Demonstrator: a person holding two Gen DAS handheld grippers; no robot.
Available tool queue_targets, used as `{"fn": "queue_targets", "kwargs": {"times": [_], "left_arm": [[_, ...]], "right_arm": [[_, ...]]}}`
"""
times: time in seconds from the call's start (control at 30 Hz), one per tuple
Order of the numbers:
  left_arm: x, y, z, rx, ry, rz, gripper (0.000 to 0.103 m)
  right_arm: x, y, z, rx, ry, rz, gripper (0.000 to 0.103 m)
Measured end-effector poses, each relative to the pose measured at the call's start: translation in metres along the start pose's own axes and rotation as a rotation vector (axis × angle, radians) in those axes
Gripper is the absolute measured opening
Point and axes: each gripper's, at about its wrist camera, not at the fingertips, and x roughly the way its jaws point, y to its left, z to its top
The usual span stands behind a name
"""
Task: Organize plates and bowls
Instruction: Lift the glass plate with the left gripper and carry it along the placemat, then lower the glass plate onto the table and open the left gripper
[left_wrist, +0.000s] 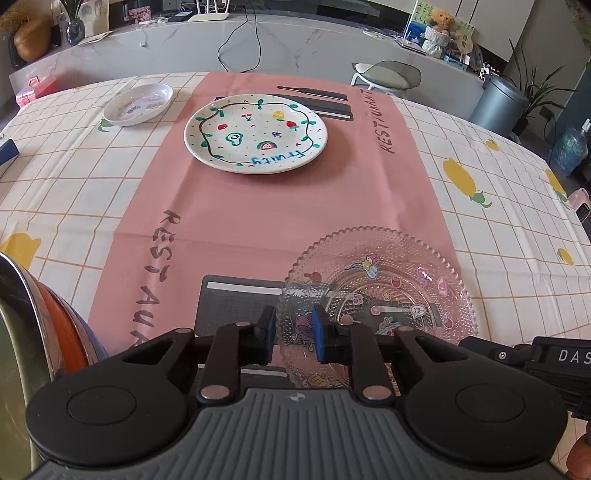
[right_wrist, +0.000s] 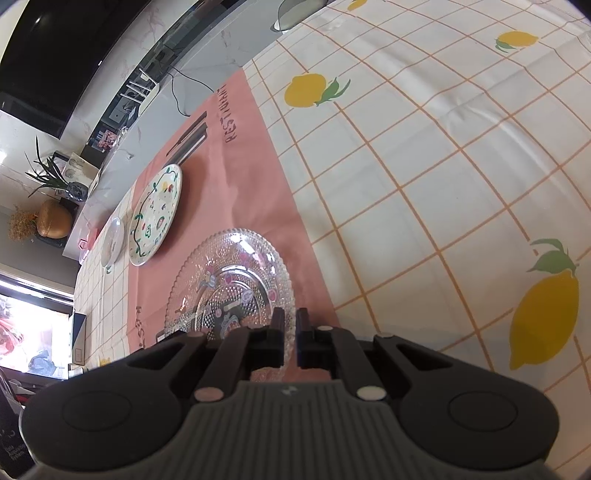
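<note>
A clear glass plate (left_wrist: 388, 288) (right_wrist: 229, 280) with cartoon stickers lies over the near part of the pink placemat (left_wrist: 258, 221). My left gripper (left_wrist: 293, 330) has its blue pads on either side of the plate's left rim band, one outside the edge and one inside, gripping it. My right gripper (right_wrist: 290, 325) is pinched shut on the plate's near right rim. Farther back on the mat sits a white plate painted with fruit (left_wrist: 255, 136) (right_wrist: 155, 214). A small white dish (left_wrist: 138, 103) (right_wrist: 112, 242) rests on the tablecloth to its left.
A metal bowl with an orange side (left_wrist: 22, 332) stands at the near left edge. The checked lemon tablecloth (right_wrist: 424, 184) stretches off to the right. A grey counter (left_wrist: 295, 44) with cables and a chair (left_wrist: 388, 74) lie beyond the table's far edge.
</note>
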Motion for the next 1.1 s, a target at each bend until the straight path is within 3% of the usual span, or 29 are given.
{"fn": "queue_targets", "kwargs": {"times": [0.17,0.6,1.1], "left_arm": [[-0.009,0.0,-0.006,-0.004,0.003,-0.024,0.011],[-0.044,0.007,-0.05,-0.032,0.037,-0.097,0.011],[-0.054,0.013,-0.078,-0.036,0.05,-0.1,0.011]], "right_arm": [[-0.009,0.002,-0.002,-0.044,-0.012,-0.035,0.003],[-0.041,-0.01,-0.027,-0.075,0.023,-0.047,0.003],[-0.048,-0.021,-0.062,-0.058,0.041,-0.072,0.004]]}}
